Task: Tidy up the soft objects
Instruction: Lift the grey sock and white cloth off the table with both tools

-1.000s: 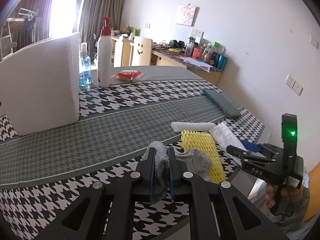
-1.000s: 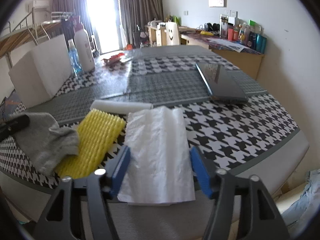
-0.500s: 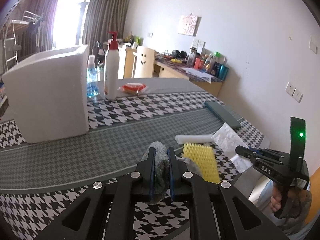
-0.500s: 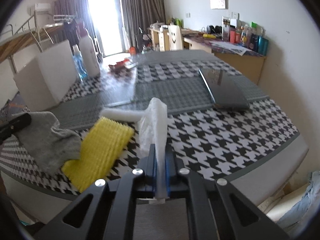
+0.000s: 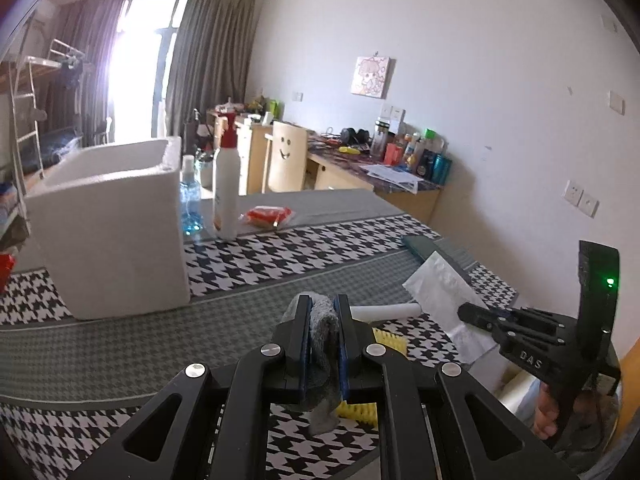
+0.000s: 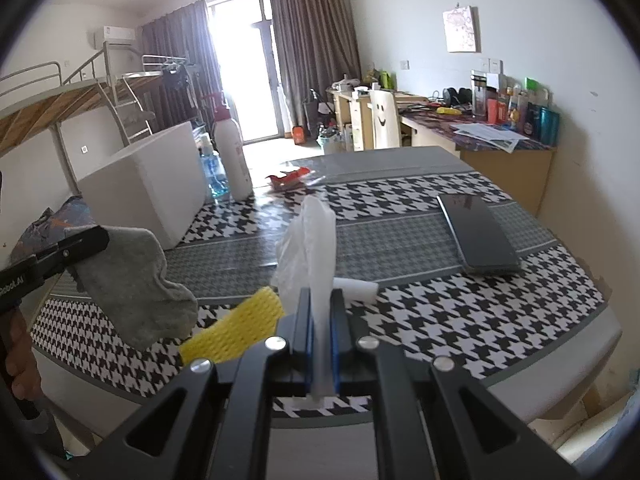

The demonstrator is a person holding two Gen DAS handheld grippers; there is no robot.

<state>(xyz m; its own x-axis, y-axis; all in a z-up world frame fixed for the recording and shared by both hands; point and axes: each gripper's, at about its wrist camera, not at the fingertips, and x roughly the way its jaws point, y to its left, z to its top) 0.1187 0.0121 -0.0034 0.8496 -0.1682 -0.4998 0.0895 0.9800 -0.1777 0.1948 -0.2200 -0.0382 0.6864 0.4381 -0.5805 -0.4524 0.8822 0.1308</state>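
My left gripper (image 5: 323,312) is shut on a grey sock (image 5: 322,334), which hangs lifted above the table; the sock also shows at the left of the right wrist view (image 6: 136,276). My right gripper (image 6: 320,312) is shut on a white tissue (image 6: 310,240), raised off the table; the tissue also shows in the left wrist view (image 5: 448,300). A yellow foam net (image 6: 240,326) and a white foam roll (image 6: 356,283) lie on the houndstooth tablecloth below both grippers. An open white foam box (image 5: 108,224) stands at the left back.
A lotion pump bottle (image 5: 226,196), a blue bottle (image 5: 190,208) and a red packet (image 5: 268,216) stand beside the box. A dark flat case (image 6: 478,236) lies at the table's right. The table's front edge (image 6: 560,372) is close below the grippers.
My right gripper closed on the tissue and lifted it off the table. My left gripper rose with the sock, clear of the yellow foam net.
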